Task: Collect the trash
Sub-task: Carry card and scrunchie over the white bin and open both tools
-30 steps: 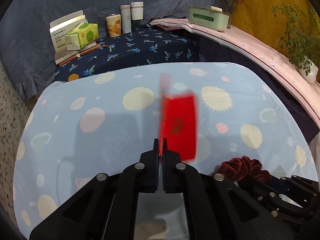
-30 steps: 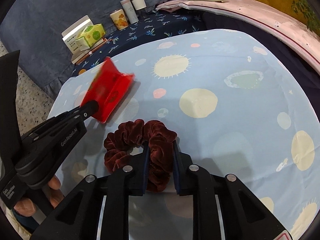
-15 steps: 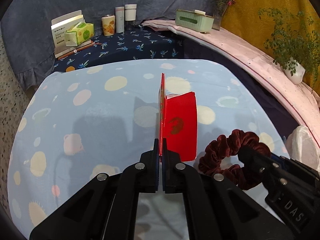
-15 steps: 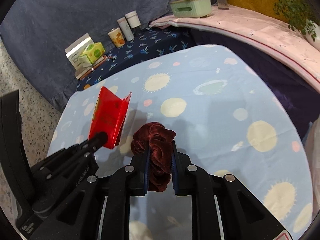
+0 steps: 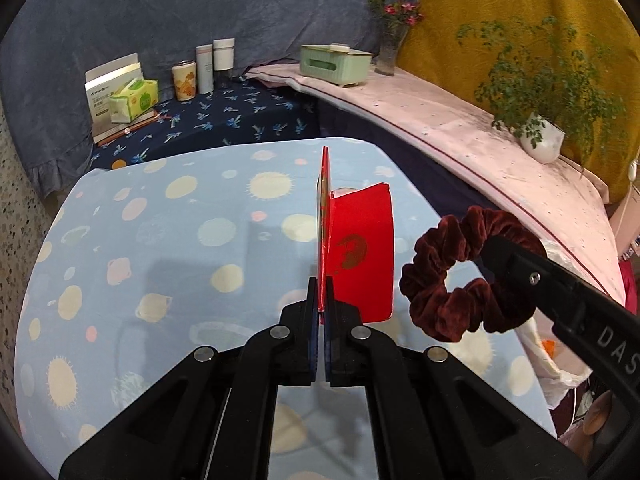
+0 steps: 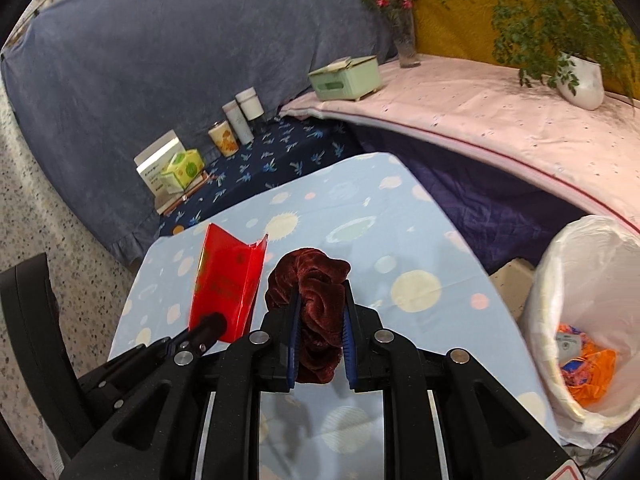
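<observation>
While both loads hang above the tabletop (image 6: 420,216), the left hand-held gripper (image 5: 319,296) pinches a red card (image 5: 360,256) by one thin edge; the right hand-held gripper (image 6: 320,320) clamps a scrunchie (image 6: 316,280); the bin (image 6: 540,280) stands right; the card, held so narrowly, could slip before reaching it.

left gripper (image 5: 319,312): matte black plastic, silver round screws, blue pads | right gripper (image 6: 319,320): same black build, ribbed blue pads, silver screws, white "DAS" lettering on side, red-white sticker corner at base
</observation>
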`<state>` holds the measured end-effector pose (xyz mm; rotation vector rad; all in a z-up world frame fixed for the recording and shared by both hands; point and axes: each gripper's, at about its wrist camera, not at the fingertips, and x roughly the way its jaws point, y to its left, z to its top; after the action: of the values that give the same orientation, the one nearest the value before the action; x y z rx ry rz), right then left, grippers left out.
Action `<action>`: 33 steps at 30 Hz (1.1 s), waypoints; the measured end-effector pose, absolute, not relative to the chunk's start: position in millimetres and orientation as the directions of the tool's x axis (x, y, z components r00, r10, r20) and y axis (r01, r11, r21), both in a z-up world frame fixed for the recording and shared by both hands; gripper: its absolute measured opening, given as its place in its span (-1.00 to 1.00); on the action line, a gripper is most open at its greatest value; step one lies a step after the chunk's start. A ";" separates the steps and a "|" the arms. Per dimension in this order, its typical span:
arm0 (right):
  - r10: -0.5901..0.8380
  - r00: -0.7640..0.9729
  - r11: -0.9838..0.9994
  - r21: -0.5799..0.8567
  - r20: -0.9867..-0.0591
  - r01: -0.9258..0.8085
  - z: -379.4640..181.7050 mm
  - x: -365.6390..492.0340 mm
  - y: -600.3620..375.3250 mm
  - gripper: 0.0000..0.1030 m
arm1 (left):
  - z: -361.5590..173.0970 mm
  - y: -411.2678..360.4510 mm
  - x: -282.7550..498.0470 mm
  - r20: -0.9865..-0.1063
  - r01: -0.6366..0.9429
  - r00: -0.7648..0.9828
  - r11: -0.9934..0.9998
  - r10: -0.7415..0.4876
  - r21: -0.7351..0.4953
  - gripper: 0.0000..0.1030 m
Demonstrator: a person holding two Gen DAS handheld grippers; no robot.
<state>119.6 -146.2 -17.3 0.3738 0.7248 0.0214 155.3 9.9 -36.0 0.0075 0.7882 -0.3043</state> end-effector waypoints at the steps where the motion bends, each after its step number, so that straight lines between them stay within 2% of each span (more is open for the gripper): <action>1: 0.142 0.756 0.932 0.343 -0.638 0.114 -15.2 116.1 -151.7 -0.68 | -33.3 4.5 150.9 -0.695 0.282 0.665 0.954 -0.274 -0.106 -0.98; 14: 0.066 0.808 0.908 0.371 -0.586 0.195 4.2 70.4 -215.6 -0.68 | -10.4 -61.7 109.7 -0.668 0.390 0.659 0.916 -0.346 -0.090 -0.98; 33: -0.065 0.817 0.847 0.402 -0.573 0.349 1.3 21.0 -310.1 -0.68 | 0.4 -156.0 77.8 -0.671 0.551 0.590 0.831 -0.450 -0.073 -0.97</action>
<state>21.0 -310.1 1.3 0.5202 0.5776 -0.2317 77.8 -156.0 0.4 0.1477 0.7374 -0.5848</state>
